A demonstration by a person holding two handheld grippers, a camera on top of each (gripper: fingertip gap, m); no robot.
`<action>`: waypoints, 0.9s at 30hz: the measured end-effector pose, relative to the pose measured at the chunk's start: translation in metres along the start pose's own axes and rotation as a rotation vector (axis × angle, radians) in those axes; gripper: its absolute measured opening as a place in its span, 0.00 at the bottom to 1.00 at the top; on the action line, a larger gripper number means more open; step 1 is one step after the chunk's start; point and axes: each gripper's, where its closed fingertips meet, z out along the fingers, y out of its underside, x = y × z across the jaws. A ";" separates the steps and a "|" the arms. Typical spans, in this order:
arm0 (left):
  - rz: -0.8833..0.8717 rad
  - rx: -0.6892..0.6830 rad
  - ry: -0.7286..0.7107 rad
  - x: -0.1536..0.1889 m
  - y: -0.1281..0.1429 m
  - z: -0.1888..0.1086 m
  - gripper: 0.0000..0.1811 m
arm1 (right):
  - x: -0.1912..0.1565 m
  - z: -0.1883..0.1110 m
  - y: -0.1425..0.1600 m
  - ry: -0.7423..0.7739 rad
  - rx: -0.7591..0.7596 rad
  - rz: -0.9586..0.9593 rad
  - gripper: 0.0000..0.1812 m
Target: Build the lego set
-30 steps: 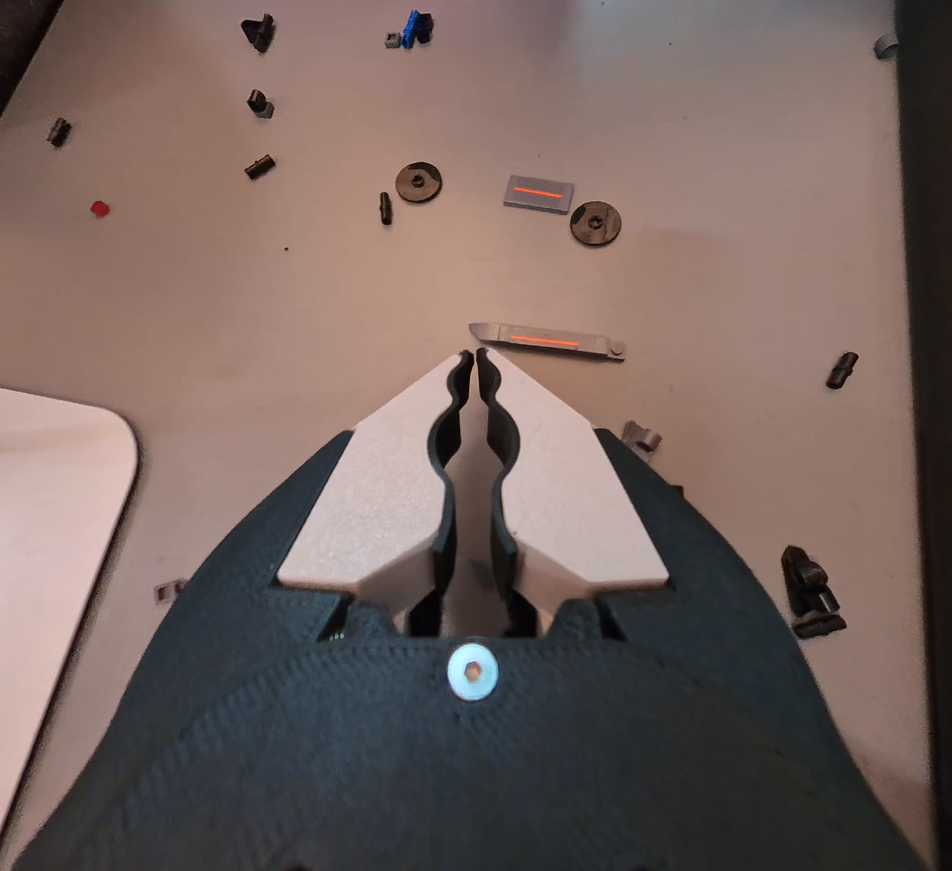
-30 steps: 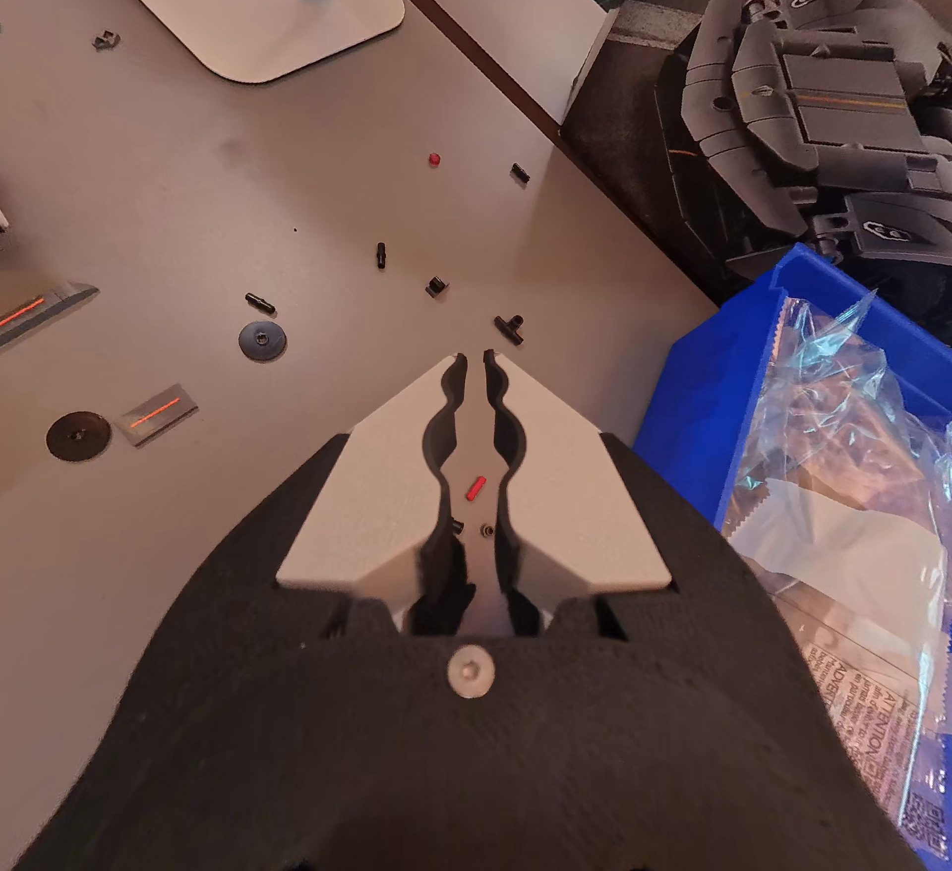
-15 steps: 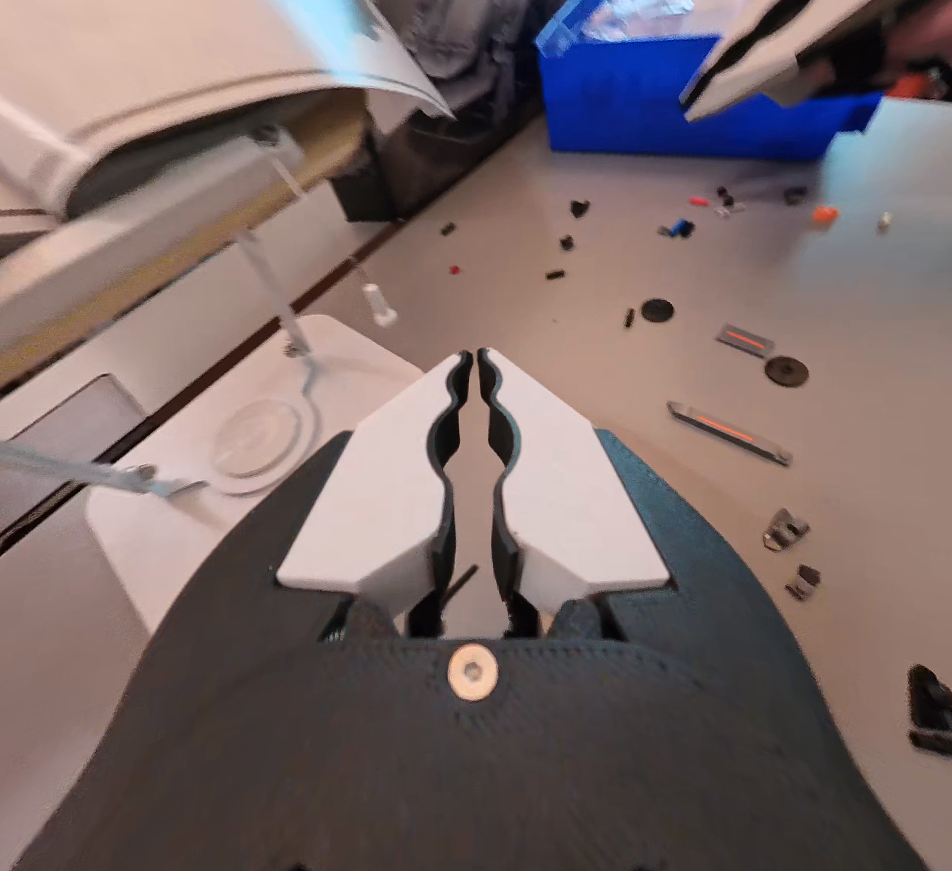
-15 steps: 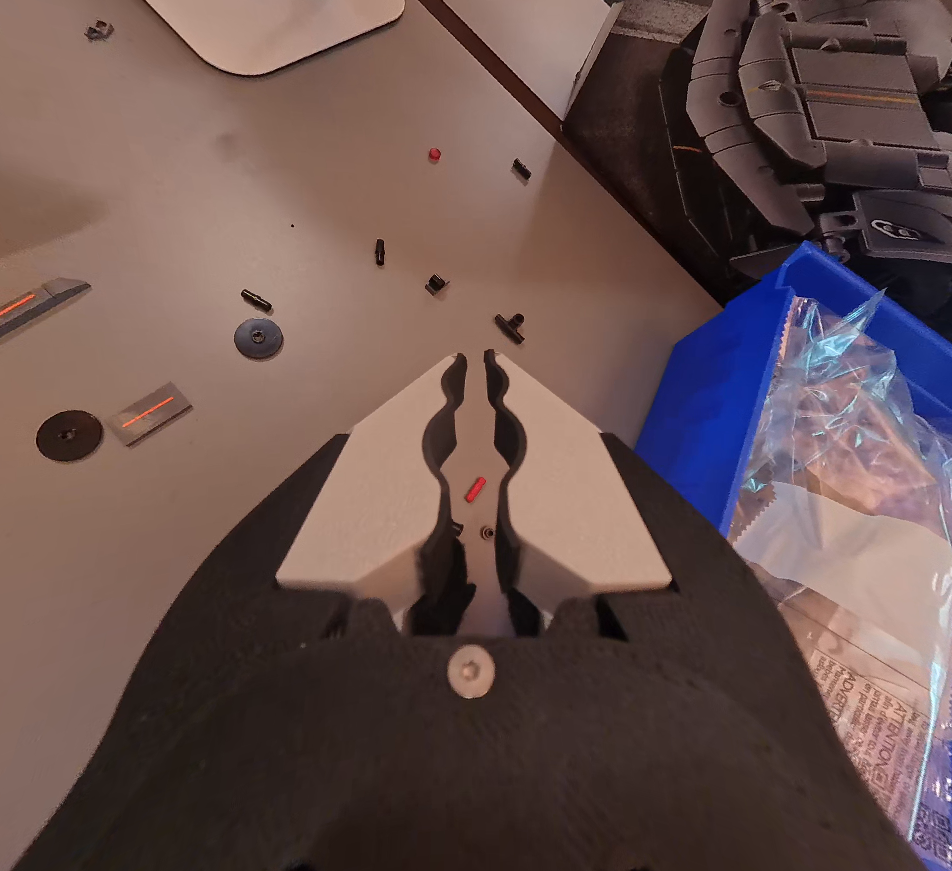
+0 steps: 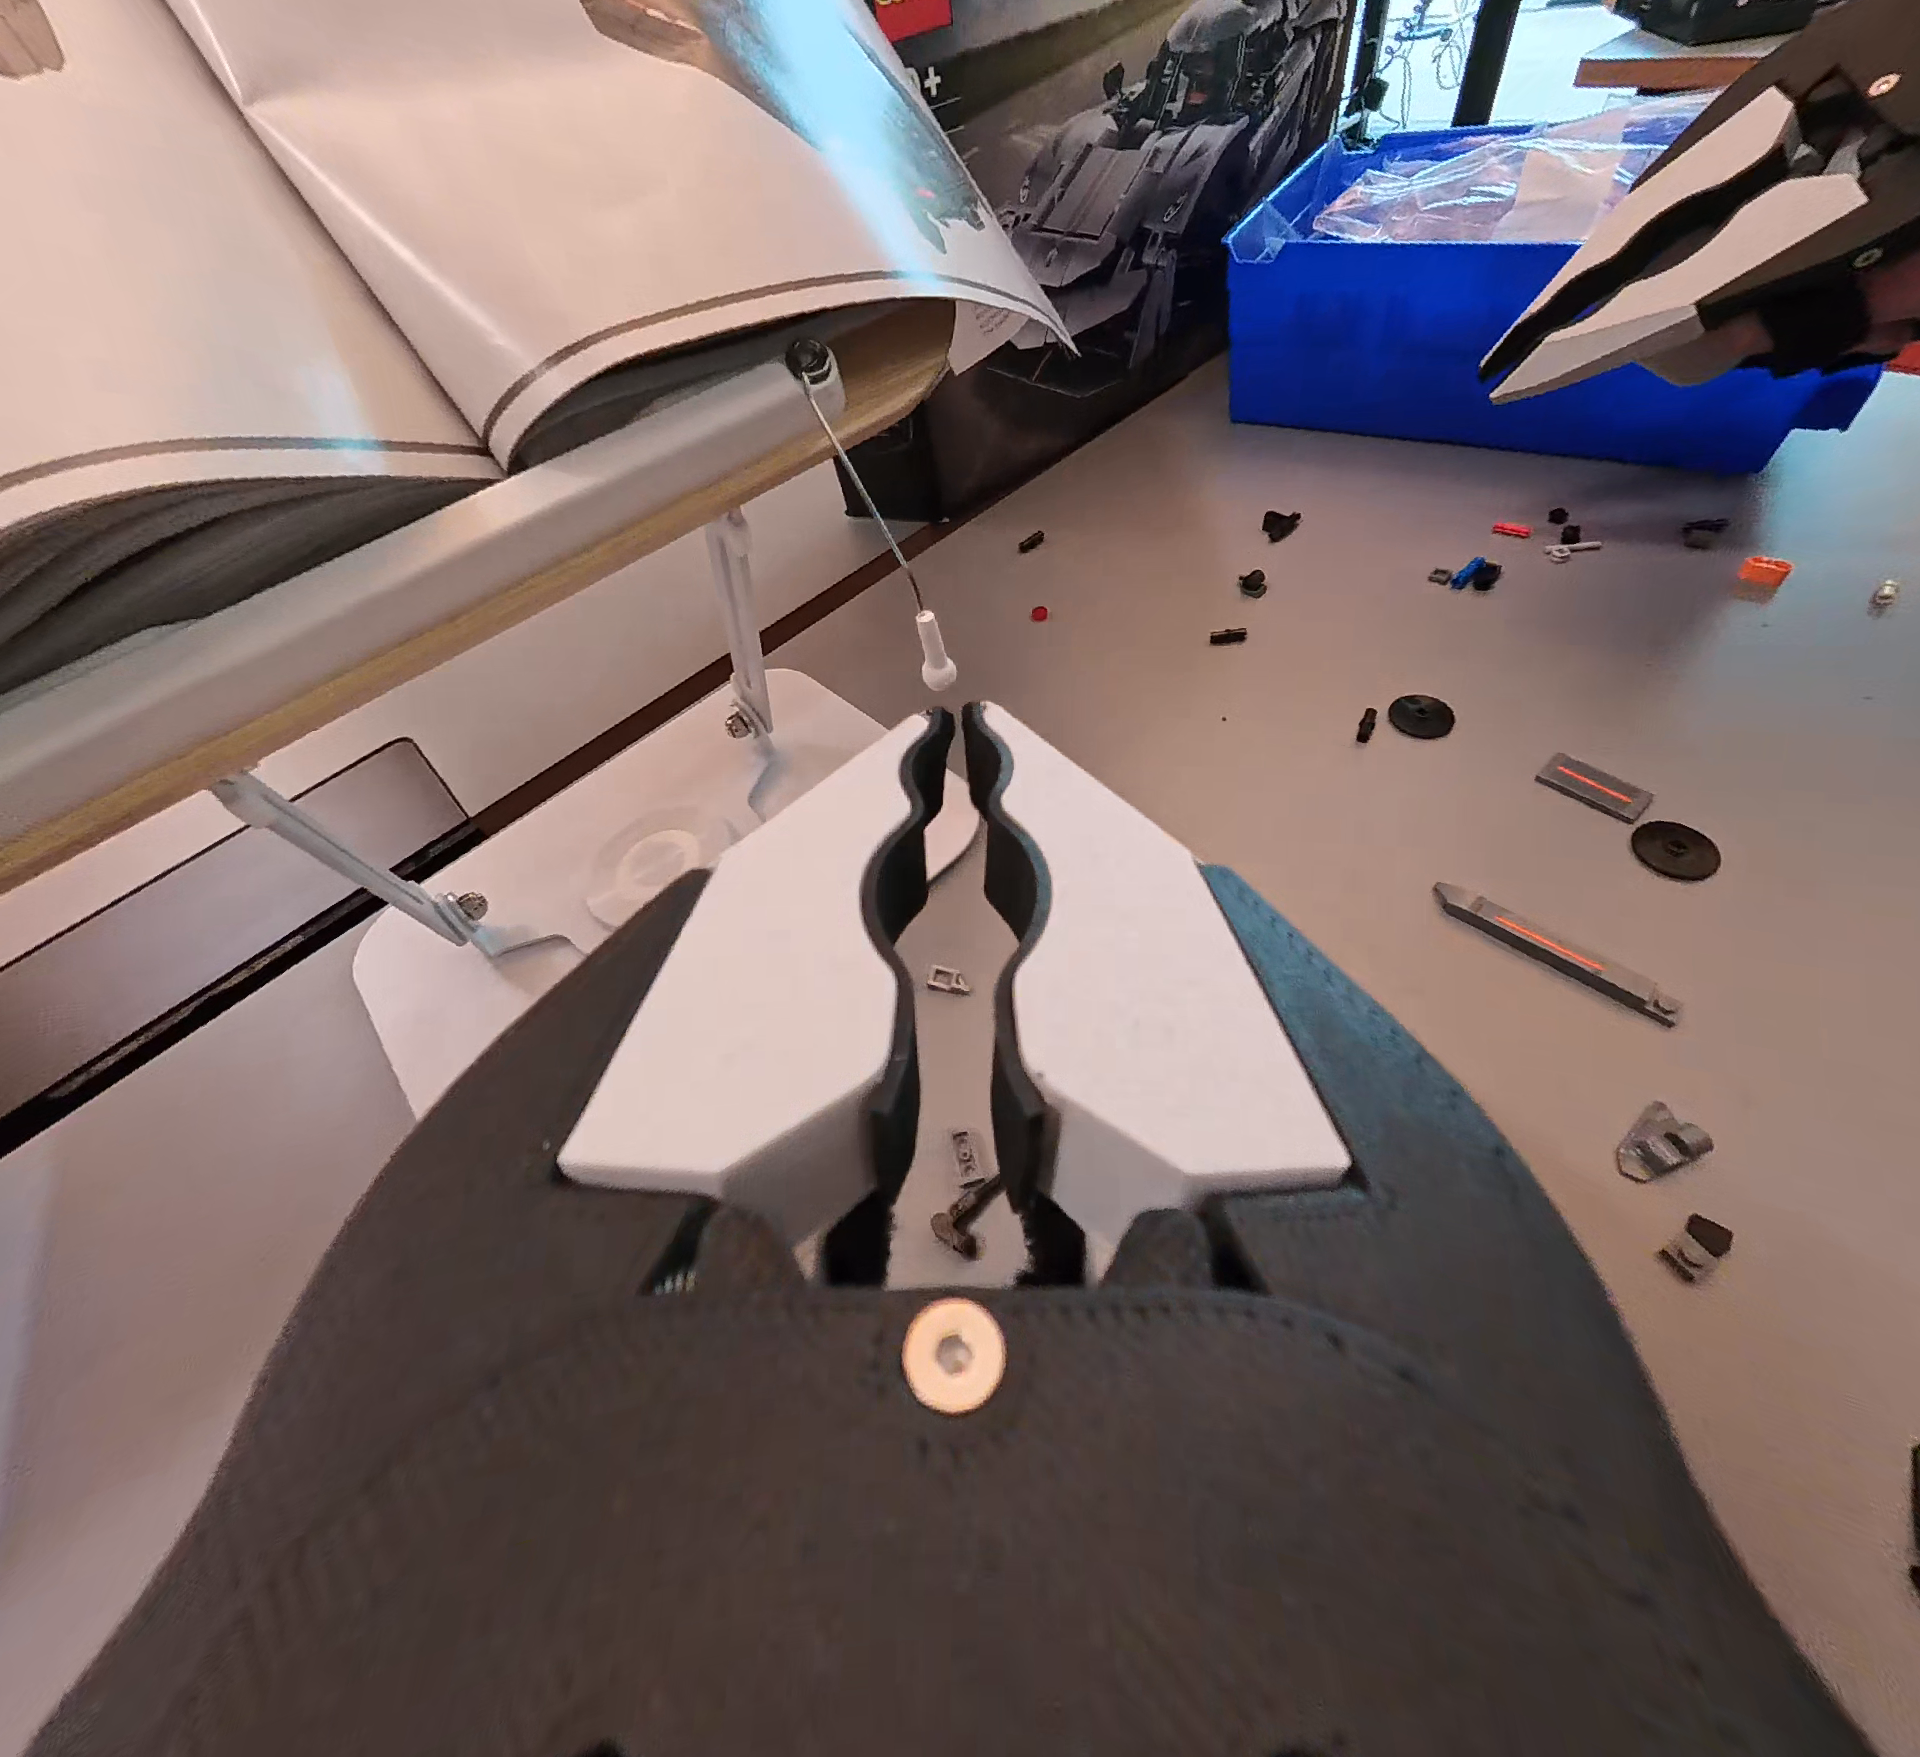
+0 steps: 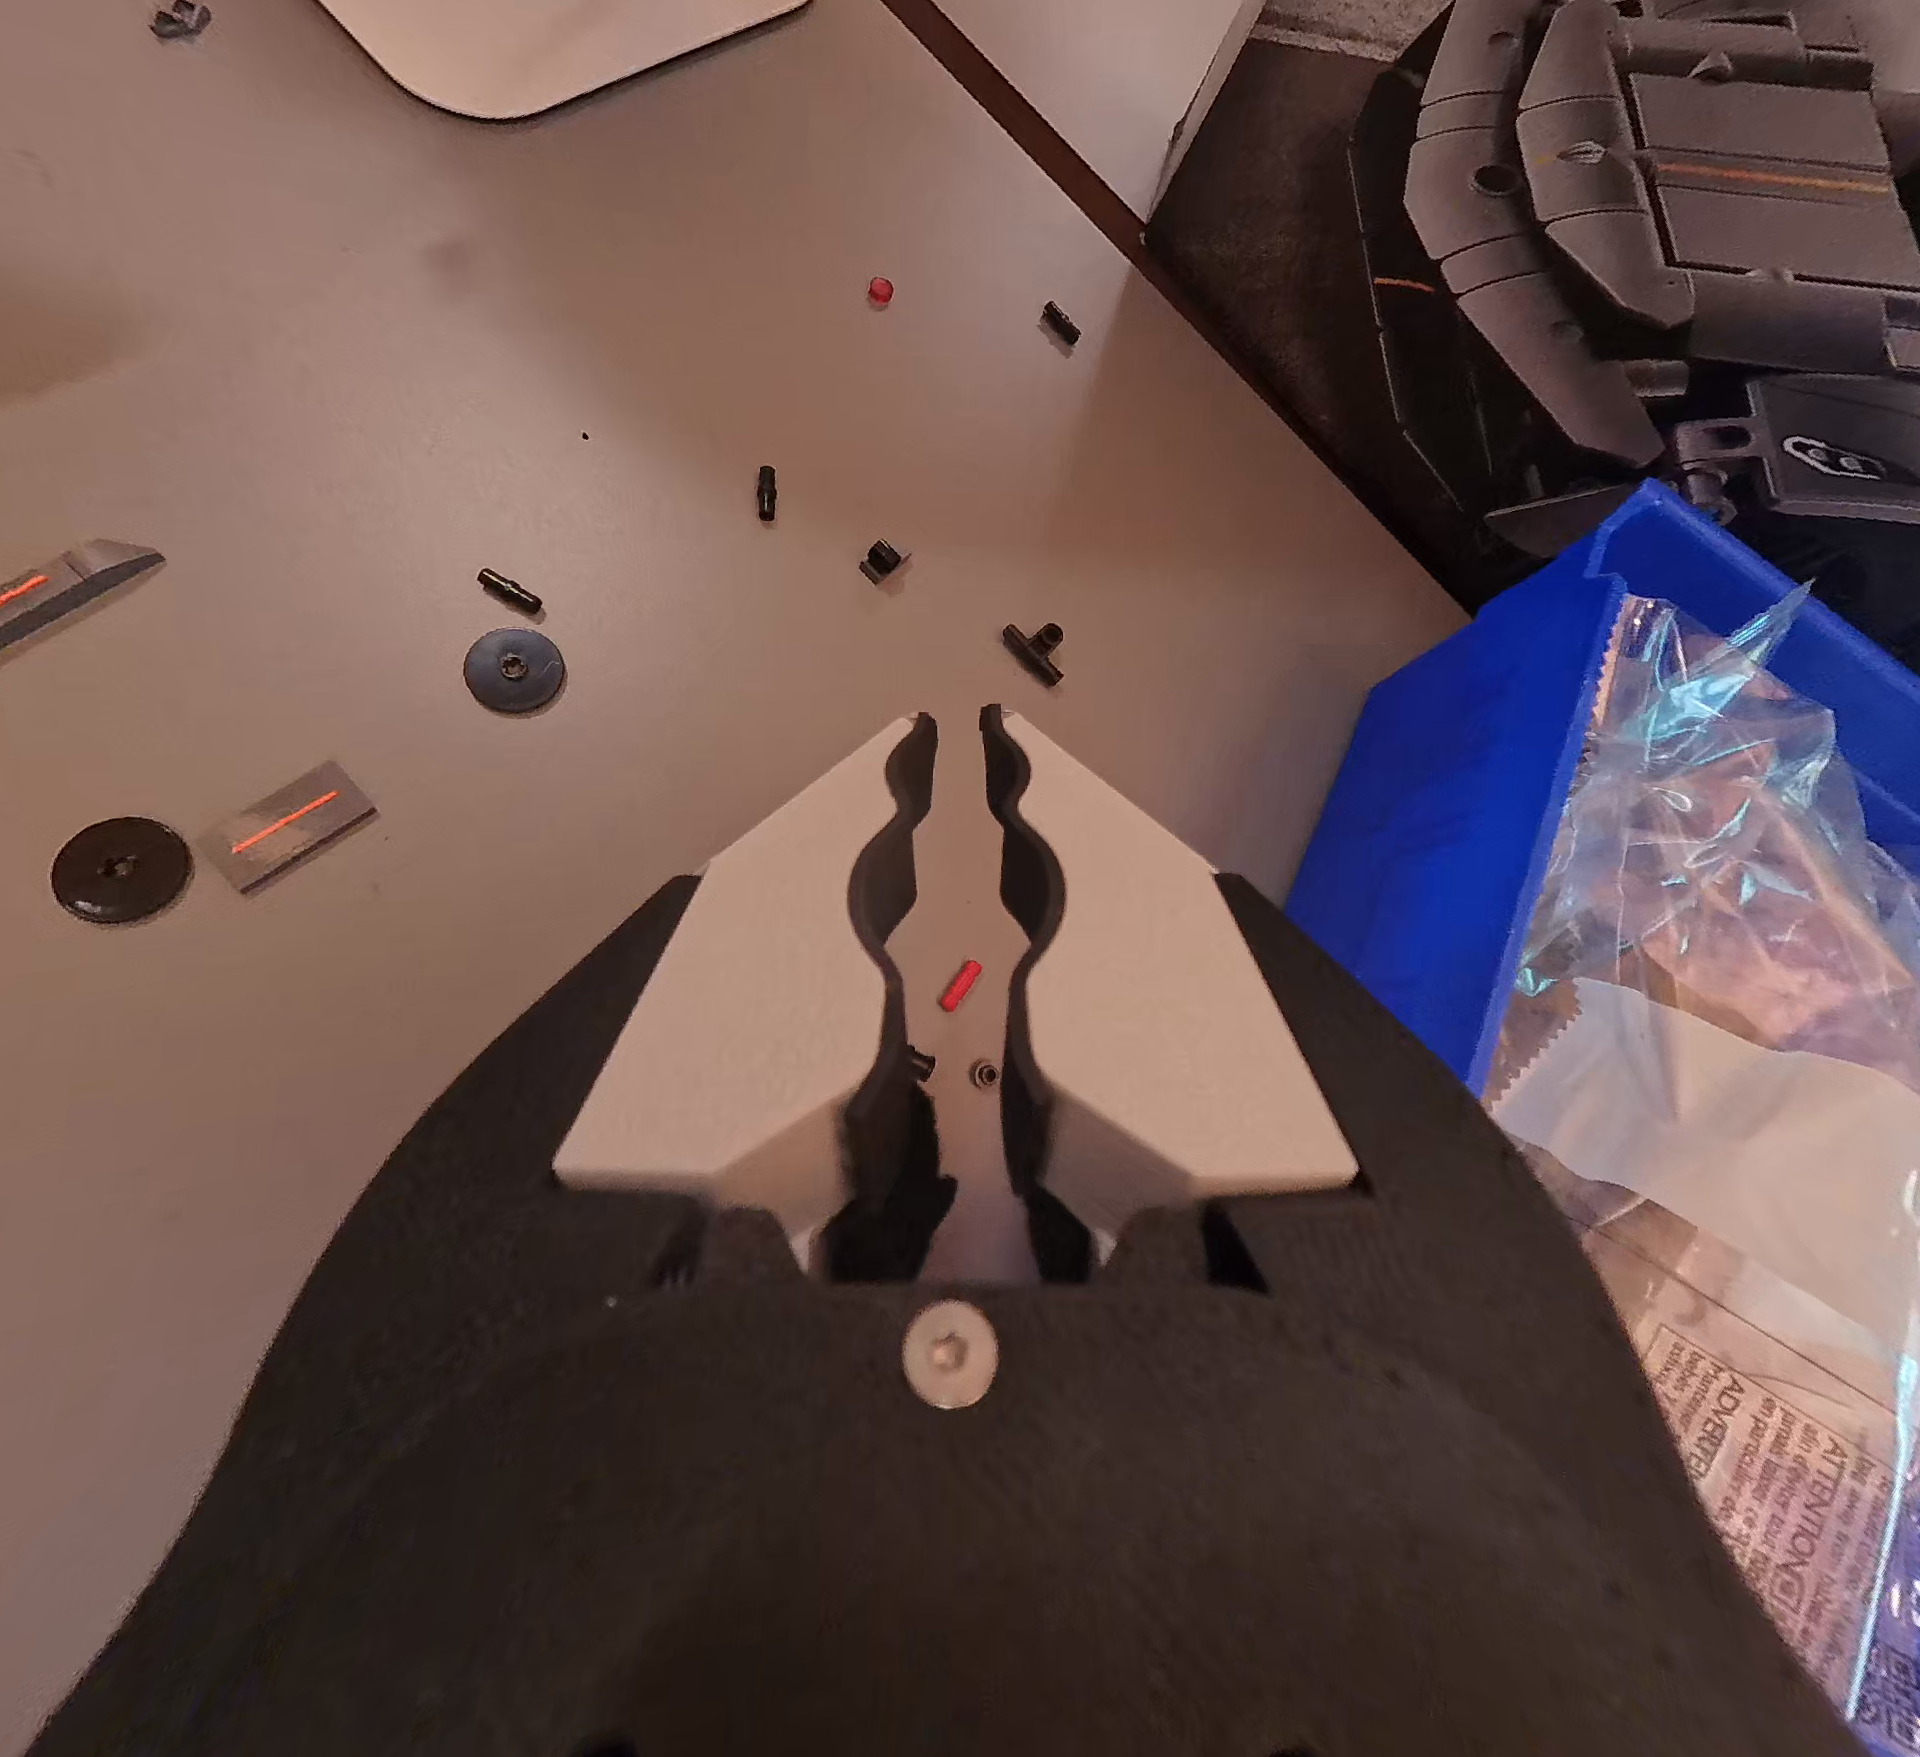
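**Both grippers empty above the scattered parts**

The left gripper hangs over the worktop with its fingers nearly closed, a thin slit at the tips and nothing between them. Its tips sit just below the white-tipped page holder of the book stand, at the centre of the left wrist view. The right gripper is slightly parted and also empty; it hovers near the blue bin at the right of its frame.

The set's loose pieces lie spread on the worktop: two black discs, a long grey strip with an orange line, a short grey tile, a small red pin and black pegs. The open instruction booklet rests on the stand at the upper left.

Risks, as I judge them: the left tips are close enough to the page holder to knock it and let the curling page flop over. The pegs are tiny and round, so a careless pinch could flick one off the worktop edge. The crinkled plastic bag in the bin could snag the right fingers.

The worktop is smooth, matte grey and evenly lit. The set's box stands behind it; beyond are windows and other desks at the upper right.
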 end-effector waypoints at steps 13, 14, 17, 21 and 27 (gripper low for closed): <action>0.030 -0.250 -0.015 -0.016 0.047 0.001 0.05 | -0.003 0.003 0.002 -0.008 -0.016 -0.011 0.05; 0.048 -0.276 -0.014 -0.015 0.051 0.002 0.05 | -0.003 0.003 0.002 -0.009 -0.017 -0.011 0.05; 0.080 -0.326 -0.007 -0.010 0.059 0.005 0.05 | -0.003 0.004 0.003 -0.011 -0.019 -0.011 0.05; 0.102 -0.359 0.043 -0.001 0.066 0.007 0.06 | -0.004 0.005 0.004 -0.016 -0.025 -0.014 0.05; 0.210 -0.525 0.146 0.024 0.097 0.012 0.06 | -0.005 0.006 0.005 -0.021 -0.030 -0.017 0.05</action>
